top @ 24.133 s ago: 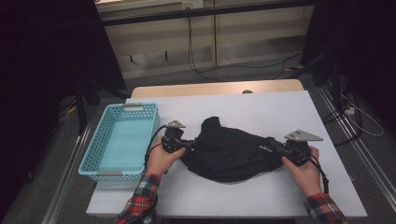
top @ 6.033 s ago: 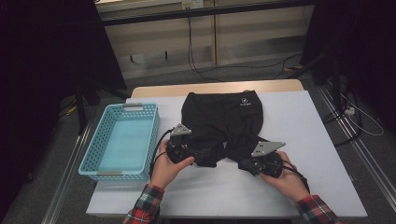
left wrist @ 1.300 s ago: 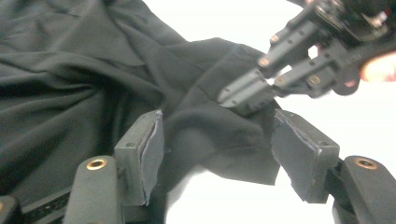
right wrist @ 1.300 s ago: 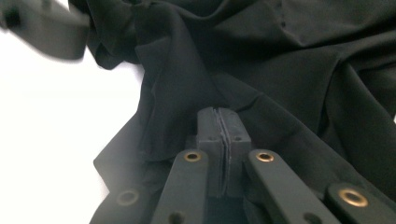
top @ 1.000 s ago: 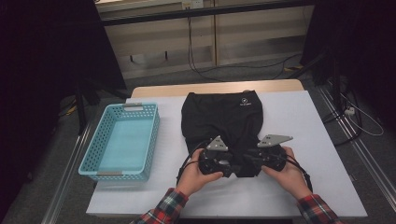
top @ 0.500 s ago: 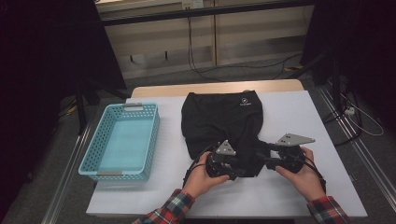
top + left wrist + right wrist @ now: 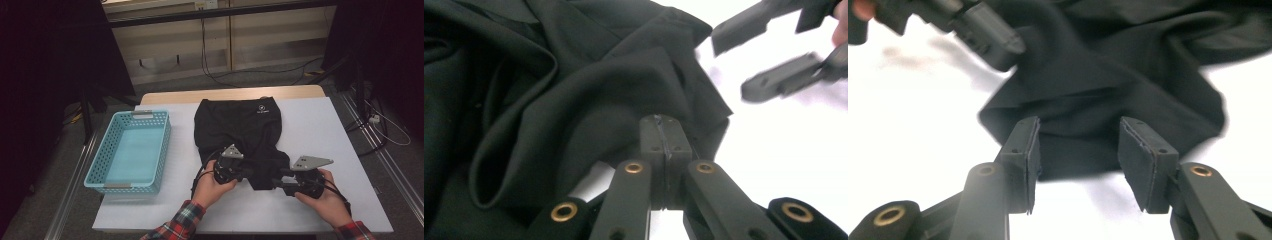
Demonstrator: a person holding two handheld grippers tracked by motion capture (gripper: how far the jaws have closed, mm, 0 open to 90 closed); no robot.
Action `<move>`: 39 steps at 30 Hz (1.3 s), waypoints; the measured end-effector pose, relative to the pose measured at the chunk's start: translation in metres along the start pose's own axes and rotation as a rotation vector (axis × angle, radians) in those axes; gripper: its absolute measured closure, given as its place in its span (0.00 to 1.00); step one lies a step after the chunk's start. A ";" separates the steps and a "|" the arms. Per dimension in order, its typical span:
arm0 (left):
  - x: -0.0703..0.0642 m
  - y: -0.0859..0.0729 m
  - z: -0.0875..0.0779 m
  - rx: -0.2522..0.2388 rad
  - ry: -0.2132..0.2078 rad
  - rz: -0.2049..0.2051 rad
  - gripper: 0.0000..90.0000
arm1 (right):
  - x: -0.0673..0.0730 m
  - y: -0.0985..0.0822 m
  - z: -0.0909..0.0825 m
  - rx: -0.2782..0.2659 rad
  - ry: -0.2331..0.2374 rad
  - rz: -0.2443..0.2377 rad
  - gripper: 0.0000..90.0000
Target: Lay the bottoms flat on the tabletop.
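— What is sitting nearest, at the bottom of the high view?

— Two plaid sleeves [image 7: 177, 222] are coming in at the lower edge, each hand carrying a gripper. The left gripper [image 7: 246, 175] is lying just left of centre with its jaws pressed together; in the left gripper view the pads are meeting flat against each other, with the black garment's [image 7: 240, 135] cloth bunching right at them (whether a fold is actually caught between them cannot be told).

— And the other one?

— The right gripper [image 7: 278, 182] is resting lower right of centre, its jaws standing partly apart after closing a little just now. In the right gripper view the fingers [image 7: 1024, 150] are flanking the garment's near hem, with the cloth lying beyond the gap and neither pad touching it.

— Where is the garment lying?

— It is spreading over the middle of the white table [image 7: 325, 130], its near end crumpled by the grippers, its far end flat with a small white logo [image 7: 261, 110].

— Anything further out?

— A light blue basket [image 7: 107, 170] is standing at the table's left side, well apart from the garment.
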State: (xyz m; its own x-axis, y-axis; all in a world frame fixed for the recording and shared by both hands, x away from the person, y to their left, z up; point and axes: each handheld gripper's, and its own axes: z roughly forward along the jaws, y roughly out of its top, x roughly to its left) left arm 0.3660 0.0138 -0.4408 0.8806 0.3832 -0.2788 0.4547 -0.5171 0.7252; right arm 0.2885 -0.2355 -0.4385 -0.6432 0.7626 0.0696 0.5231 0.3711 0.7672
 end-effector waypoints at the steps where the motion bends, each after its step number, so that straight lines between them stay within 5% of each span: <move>1: -0.001 -0.001 0.000 0.004 -0.003 0.009 1.00 | 0.003 0.000 0.003 0.009 0.010 -0.005 0.60; 3: -0.003 -0.002 0.002 0.010 0.005 0.016 0.97 | 0.007 0.001 0.008 0.024 0.026 -0.018 0.60; 10: -0.003 -0.004 0.014 0.002 0.005 0.019 0.56 | 0.006 -0.003 0.021 0.067 0.029 -0.046 0.65; 15: -0.005 -0.003 0.018 0.009 -0.009 0.025 0.52 | 0.002 -0.001 0.021 0.063 0.016 -0.038 0.96; 23: -0.010 0.002 0.025 0.005 -0.018 -0.008 0.44 | -0.005 0.004 0.001 -0.011 0.025 -0.005 0.99; 27: -0.009 0.002 0.028 0.012 0.008 -0.014 0.56 | -0.007 0.004 -0.005 -0.029 0.017 0.012 0.99; 34: -0.005 0.003 0.027 0.023 0.025 -0.038 0.94 | -0.012 0.001 -0.014 -0.049 0.000 0.030 0.99; 39: -0.003 0.005 0.015 -0.006 0.015 -0.054 0.98 | -0.020 -0.001 -0.019 -0.048 -0.024 0.040 1.00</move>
State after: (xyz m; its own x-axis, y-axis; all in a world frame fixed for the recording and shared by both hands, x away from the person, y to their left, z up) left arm 0.3679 -0.0017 -0.4459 0.8524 0.4221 -0.3086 0.5010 -0.4903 0.7132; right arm 0.2898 -0.2615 -0.4286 -0.6081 0.7892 0.0859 0.5201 0.3143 0.7942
